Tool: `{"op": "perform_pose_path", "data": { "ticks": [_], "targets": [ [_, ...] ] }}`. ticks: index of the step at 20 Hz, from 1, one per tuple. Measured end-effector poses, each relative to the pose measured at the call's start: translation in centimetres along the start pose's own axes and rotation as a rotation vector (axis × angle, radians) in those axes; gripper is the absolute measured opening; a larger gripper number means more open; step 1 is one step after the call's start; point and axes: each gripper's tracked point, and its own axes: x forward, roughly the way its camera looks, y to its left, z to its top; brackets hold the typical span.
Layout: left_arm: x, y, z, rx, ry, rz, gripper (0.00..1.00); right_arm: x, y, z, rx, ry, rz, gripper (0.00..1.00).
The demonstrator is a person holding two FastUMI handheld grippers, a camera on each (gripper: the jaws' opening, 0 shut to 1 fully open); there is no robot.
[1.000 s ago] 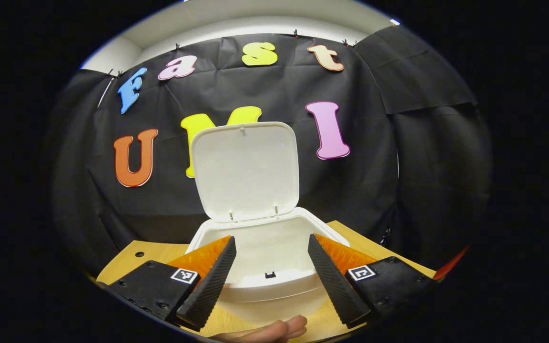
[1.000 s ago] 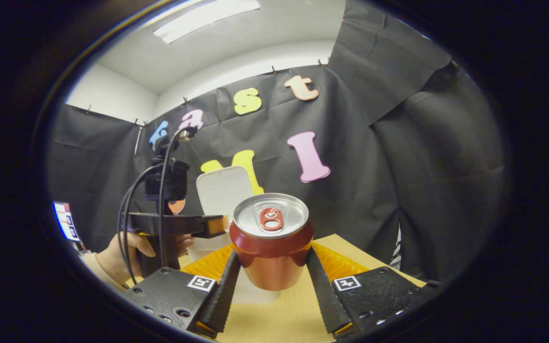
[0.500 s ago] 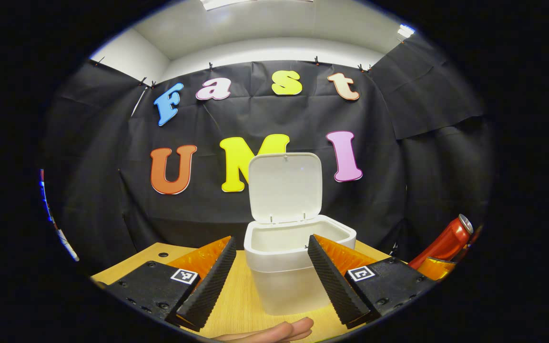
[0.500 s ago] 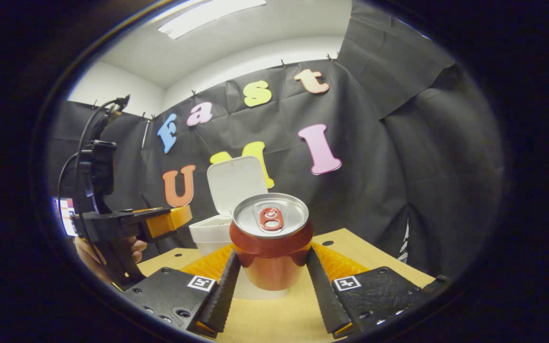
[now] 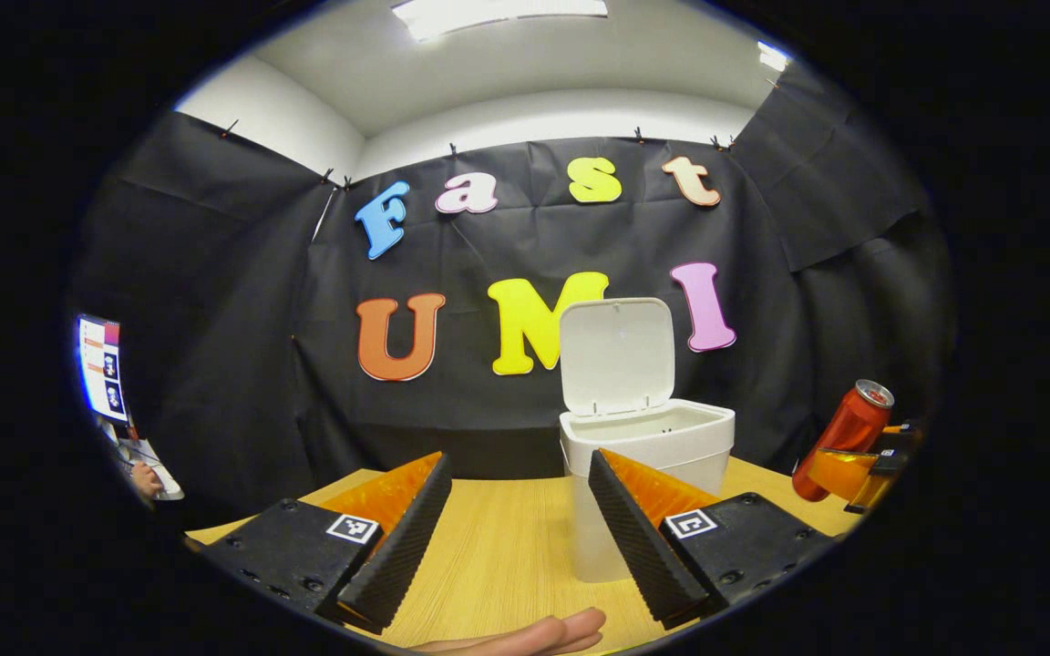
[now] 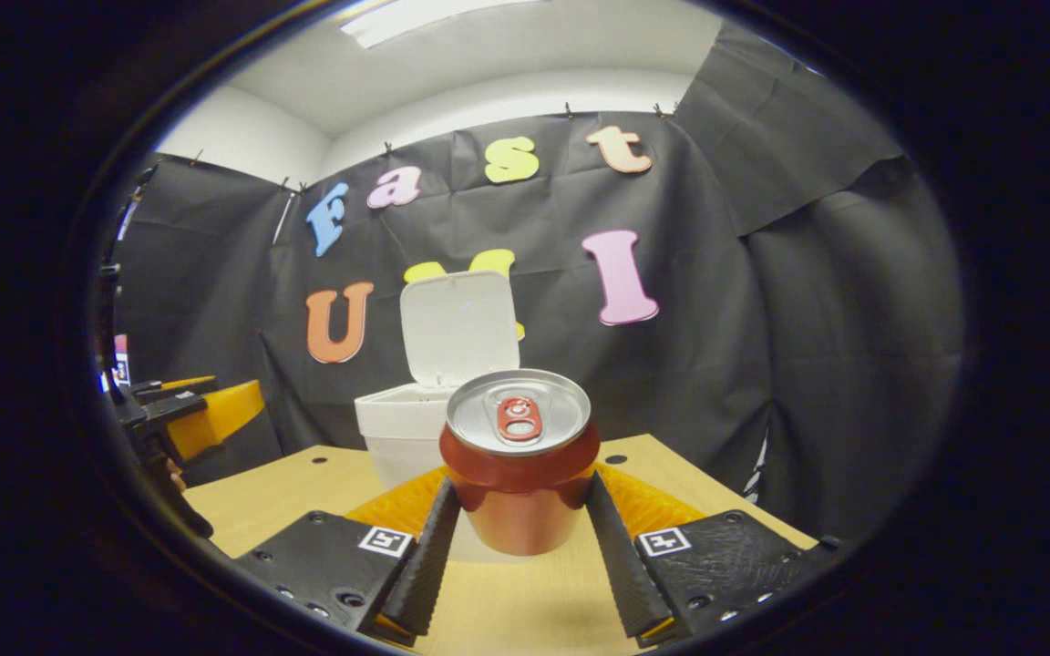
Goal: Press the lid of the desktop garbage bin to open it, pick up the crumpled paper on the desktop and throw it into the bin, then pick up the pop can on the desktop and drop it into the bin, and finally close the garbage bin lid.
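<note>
The white desktop bin (image 5: 648, 446) stands on the wooden table (image 5: 498, 547) with its lid (image 5: 616, 355) tipped up and open. My left gripper (image 5: 520, 538) is open and holds nothing, set back from the bin and left of it. A red pop can (image 6: 519, 474) sits upright between the fingers of my right gripper (image 6: 520, 547), which is shut on it. Behind the can in the right gripper view stand the bin (image 6: 397, 437) and its raised lid (image 6: 458, 328). In the left gripper view the can (image 5: 844, 437) shows tilted at the far right, held in the right gripper (image 5: 858, 469).
The table (image 6: 297, 492) has small holes near its back edge. The left gripper (image 6: 192, 415) shows at the left edge of the right gripper view. A finger (image 5: 525, 633) lies at the bottom of the left gripper view. A screen (image 5: 101, 364) glows at far left.
My left gripper has pulled back and to the left, away from above the bin's mouth. The right gripper has carried the can a little nearer the bin, still gripped.
</note>
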Motion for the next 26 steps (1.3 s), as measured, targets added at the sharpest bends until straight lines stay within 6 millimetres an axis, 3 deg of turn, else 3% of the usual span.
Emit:
{"op": "perform_pose_path", "data": {
  "ticks": [3,6,11,15,21,26],
  "targets": [
    [-0.8,1.9,-2.1,0.011,0.044,0.031,0.98,-0.5,1.2,0.0,0.006,0.024,0.012,0.75],
    [-1.4,1.9,-4.0,-0.001,0.096,0.013,0.99,-1.5,1.7,0.9,-0.078,0.002,-0.013,0.75],
    [-1.8,2.6,-4.8,-0.062,0.086,-0.02,0.99,-3.8,3.6,1.7,-0.121,-0.009,0.014,0.75],
    [-2.3,3.5,-5.3,-0.079,0.091,-0.031,0.99,-4.6,3.9,4.3,-0.156,-0.05,-0.011,0.75],
    [-2.7,3.7,-6.0,-0.085,0.113,-0.057,0.99,-3.9,6.5,8.9,-0.126,-0.113,-0.016,0.75],
    [-2.6,4.6,-5.6,-0.122,0.103,-0.061,0.99,-0.8,9.2,13.4,-0.17,-0.131,-0.006,0.75]
  ]
}}
